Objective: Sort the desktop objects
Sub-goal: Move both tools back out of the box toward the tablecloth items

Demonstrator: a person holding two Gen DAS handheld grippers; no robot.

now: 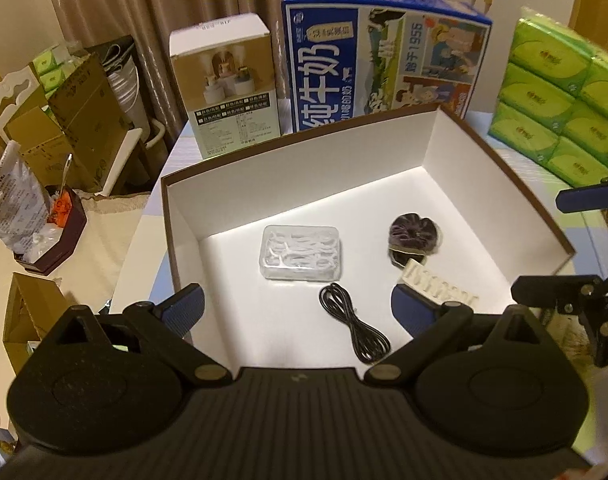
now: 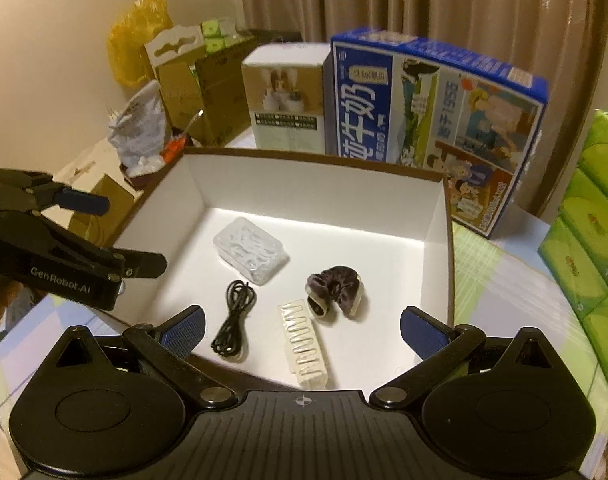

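Note:
A brown-edged white box (image 1: 232, 184) (image 2: 437, 240) sits on the table. Inside lie a clear plastic case of floss picks (image 1: 302, 252) (image 2: 250, 254), a coiled black cable (image 1: 353, 326) (image 2: 234, 322), a dark purple scrunchie (image 1: 413, 236) (image 2: 337, 288) and a cream hair claw (image 1: 441, 286) (image 2: 304, 346). My left gripper (image 1: 298, 314) hovers open over the box's near edge, holding nothing. My right gripper (image 2: 302, 330) is open too, above the near edge by the hair claw. Each gripper shows at the side of the other's view.
Behind the box stand a blue milk carton (image 1: 383, 68) (image 2: 435, 120) and a white product box (image 1: 228, 84) (image 2: 286, 100). Green tissue packs (image 1: 559, 104) (image 2: 591, 232) are stacked on the right. Cardboard boxes and bags (image 1: 56, 128) crowd the left.

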